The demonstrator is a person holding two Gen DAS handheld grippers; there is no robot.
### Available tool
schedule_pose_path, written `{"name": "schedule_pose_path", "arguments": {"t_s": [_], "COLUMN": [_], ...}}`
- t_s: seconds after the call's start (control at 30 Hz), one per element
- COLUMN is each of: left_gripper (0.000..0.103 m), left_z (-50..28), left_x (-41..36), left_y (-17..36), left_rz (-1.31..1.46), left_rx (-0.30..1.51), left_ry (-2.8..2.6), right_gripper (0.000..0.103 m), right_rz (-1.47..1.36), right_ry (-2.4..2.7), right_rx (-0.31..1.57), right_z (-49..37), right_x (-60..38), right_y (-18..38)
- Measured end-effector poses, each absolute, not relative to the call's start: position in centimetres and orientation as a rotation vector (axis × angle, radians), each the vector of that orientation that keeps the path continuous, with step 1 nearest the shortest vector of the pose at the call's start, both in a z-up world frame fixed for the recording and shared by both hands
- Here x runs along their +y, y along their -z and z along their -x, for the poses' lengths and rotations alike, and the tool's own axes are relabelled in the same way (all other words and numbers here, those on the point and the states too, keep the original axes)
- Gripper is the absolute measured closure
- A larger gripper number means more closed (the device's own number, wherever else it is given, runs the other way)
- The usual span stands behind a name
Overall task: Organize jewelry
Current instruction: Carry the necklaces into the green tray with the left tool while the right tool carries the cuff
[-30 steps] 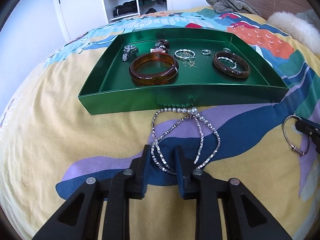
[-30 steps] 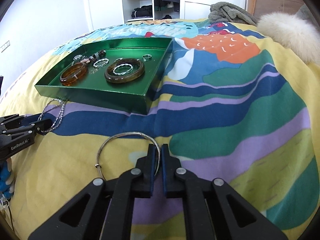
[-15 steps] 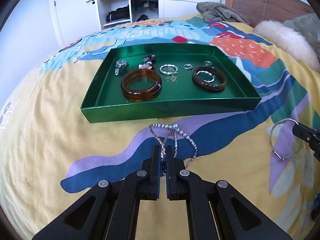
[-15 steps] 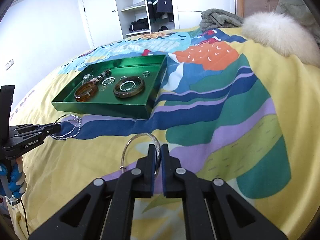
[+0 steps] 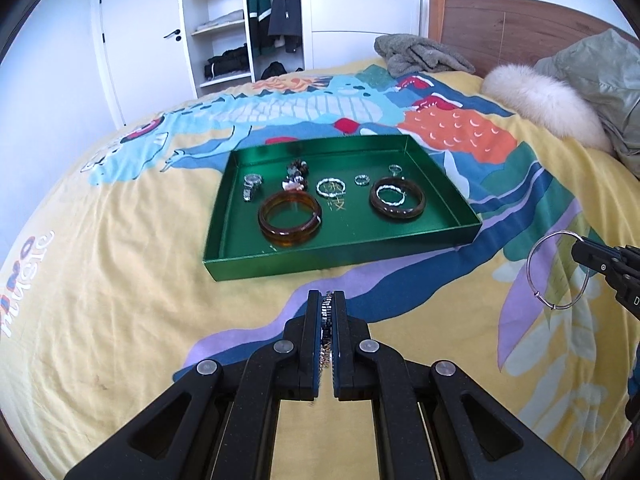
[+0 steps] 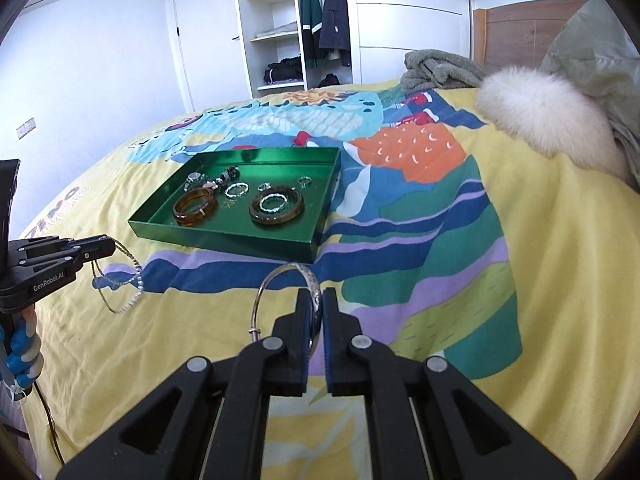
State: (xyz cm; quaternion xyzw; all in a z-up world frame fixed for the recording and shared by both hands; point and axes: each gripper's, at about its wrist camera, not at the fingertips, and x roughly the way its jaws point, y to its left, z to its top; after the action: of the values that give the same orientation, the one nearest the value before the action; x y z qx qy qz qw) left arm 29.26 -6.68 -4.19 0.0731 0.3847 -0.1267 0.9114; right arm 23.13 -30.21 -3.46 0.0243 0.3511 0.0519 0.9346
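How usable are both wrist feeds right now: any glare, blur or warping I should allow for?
Left wrist view: even daylight, sharp; fisheye bows the bed and blackens the corners; the green tray shows sheen on its front wall; the necklace between the left hand-held gripper pads is mostly hidden. Right wrist view: equally bright and sharp, same warping; the silver bangle in the right hand-held gripper is clear.

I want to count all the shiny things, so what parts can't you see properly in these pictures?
- Necklace: in the left wrist view almost all of it is hidden between the left gripper fingers; only the right wrist view shows it hanging.
- Silver bangle: its near side is hidden by the right gripper fingers.
- Small rings in the green tray: too small to tell details.
- Gold writing on the tray floor: too small to read.
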Motion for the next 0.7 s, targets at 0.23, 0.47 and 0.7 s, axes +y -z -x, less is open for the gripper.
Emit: {"name": "schedule_pose_path", "arguments": {"t_s": [0.23, 0.47, 0.7], "left_gripper": [0.099, 0.099, 0.099], "left_z": [-30.0, -33.3, -38.1], "left_x": [-5.5, -6.1, -8.4], "left_y": [1.3, -0.9, -0.5], "left_rz": [-0.155, -0.154, -0.168], "left_rx": [0.747, 0.713, 0.717], "left_ry": [0.268, 0.28, 0.297], "right_gripper": [0.098, 0.098, 0.098], "right_rz": [-0.033, -0.029, -0.061], "right_ry": [-0.122, -0.144, -0.155], "right_rx": [0.693, 0.665, 0.663], "right_z": [-24.0, -28.1, -33.2], "right_x": [-29.0, -27.4, -26.4], "right_y": [1.5, -0.1, 0.9]}}
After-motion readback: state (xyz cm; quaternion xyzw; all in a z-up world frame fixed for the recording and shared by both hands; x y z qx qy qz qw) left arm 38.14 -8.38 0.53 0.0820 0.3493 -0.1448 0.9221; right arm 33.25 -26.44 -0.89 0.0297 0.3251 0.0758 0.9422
